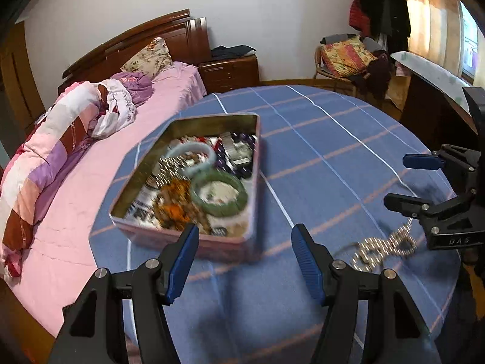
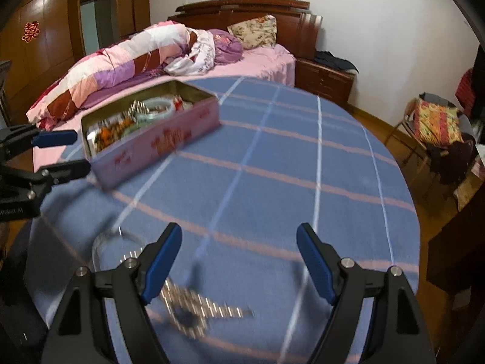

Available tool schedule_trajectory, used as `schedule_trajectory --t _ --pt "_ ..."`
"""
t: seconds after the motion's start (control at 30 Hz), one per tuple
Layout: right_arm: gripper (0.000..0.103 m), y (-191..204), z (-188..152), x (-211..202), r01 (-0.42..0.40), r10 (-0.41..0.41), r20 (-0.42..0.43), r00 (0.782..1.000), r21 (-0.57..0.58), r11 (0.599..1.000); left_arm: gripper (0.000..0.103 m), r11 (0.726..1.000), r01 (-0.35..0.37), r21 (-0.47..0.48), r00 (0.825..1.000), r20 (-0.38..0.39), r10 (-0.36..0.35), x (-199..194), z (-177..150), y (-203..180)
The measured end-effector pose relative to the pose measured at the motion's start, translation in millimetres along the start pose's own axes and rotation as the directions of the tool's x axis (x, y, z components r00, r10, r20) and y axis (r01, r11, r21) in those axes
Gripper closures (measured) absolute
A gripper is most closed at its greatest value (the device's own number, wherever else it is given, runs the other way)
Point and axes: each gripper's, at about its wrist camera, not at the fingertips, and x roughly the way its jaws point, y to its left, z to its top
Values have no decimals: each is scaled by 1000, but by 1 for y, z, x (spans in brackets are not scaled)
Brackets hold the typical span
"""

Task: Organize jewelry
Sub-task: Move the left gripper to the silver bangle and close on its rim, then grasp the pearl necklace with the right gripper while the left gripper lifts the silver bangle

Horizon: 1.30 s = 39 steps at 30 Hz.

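Observation:
An open pink tin holds jumbled jewelry, among it a green bangle and a pale blue bangle. It stands on a round table with a blue plaid cloth. My left gripper is open just in front of the tin, nothing between its fingers. A silver beaded necklace lies loose on the cloth to the right. My right gripper hangs open over that necklace, its pads apart from it. The tin and the left gripper show at the left of the right wrist view.
A bed with a pink sheet and rolled quilt runs along the table's far left. A wooden nightstand stands behind it. A chair piled with clothes and a dark desk are at the right.

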Motion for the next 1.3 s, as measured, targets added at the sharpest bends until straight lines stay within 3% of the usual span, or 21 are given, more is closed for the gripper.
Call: schedule_trajectory --t 0.27,0.5,0.6,0.63,0.67,0.7,0.87,0.9,0.97,1.07,1.17,1.3 --pt "22 5 -29 -13 -27 26 -24 999 -20 999 39 999 36 -3 997 -69 -37 11 -28 -30" --pt "24 27 -38 1 -32 28 -46 999 -96 995 39 998 51 -22 994 -100 -53 20 -30 -34" --pt "34 28 -36 9 -16 13 -31 999 -99 995 39 998 69 -5 989 -127 -70 28 -30 -39" --pt "41 26 -36 9 -20 18 -29 999 -84 996 39 998 69 -6 989 -130 -69 30 -30 -40" --pt "57 20 -32 12 -32 30 -36 999 -44 999 39 998 70 -7 989 -133 -70 32 -30 -41" --pt "63 16 -30 13 -29 29 -37 999 -17 999 39 997 77 -11 988 -130 -78 33 -28 -42" --pt "74 1 -25 15 24 -23 -33 999 39 999 41 994 108 -29 985 -133 -111 38 -23 -43" --pt "75 0 -26 15 33 -32 -30 999 46 998 44 993 113 -23 985 -131 -115 38 -23 -45" --pt "75 -2 -26 15 45 -43 -30 999 62 997 69 991 136 6 983 -122 -134 36 -21 -52" --pt "75 -4 -25 16 40 -38 -32 999 68 997 90 986 158 43 981 -117 -153 36 -18 -63" --pt "76 -4 -26 14 42 -40 -28 999 66 997 99 982 183 55 977 -117 -176 36 -17 -66" --pt "82 -4 -26 11 34 -34 -1 999 72 997 99 978 204 36 974 -107 -199 32 -15 -61"
